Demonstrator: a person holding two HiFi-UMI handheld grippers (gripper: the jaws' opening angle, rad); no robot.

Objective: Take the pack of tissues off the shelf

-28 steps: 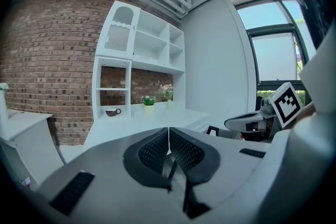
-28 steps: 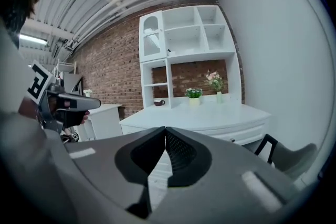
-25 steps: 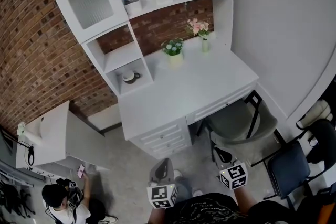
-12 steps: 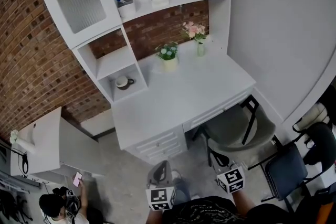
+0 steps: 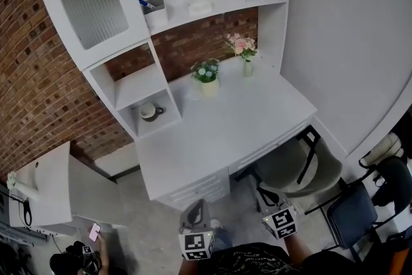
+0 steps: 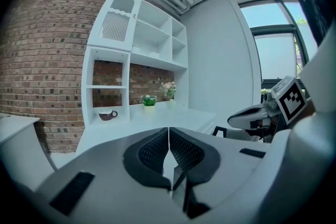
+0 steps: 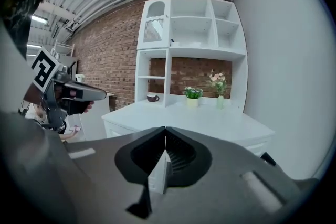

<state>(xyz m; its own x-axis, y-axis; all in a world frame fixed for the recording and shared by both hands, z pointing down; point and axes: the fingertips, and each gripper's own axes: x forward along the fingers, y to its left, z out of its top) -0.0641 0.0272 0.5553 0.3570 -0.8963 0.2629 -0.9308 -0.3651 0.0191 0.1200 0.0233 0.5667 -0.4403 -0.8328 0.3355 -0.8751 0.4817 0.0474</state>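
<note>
White desk worktop (image 5: 219, 132), against a red brick wall (image 5: 38, 74): green potted plant (image 5: 206, 72) and pink flowers in a vase (image 5: 243, 48) at its far edge.
White pack of tissues (image 5: 200, 6): upper shelf (image 5: 222, 10), right of a grey pen pot (image 5: 155, 11).
Left gripper (image 6: 168, 136), right gripper (image 7: 165, 145): jaws pressed together, holding nothing, near side, well apart from the shelf.

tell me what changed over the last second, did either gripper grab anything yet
Nothing was taken hold of or let go. Only the head view shifted slightly, so the desk unit sits a little differently in frame. The left gripper and right gripper stay low by the person's body, jaws together and empty. The pack of tissues still lies on the shelf.
</note>
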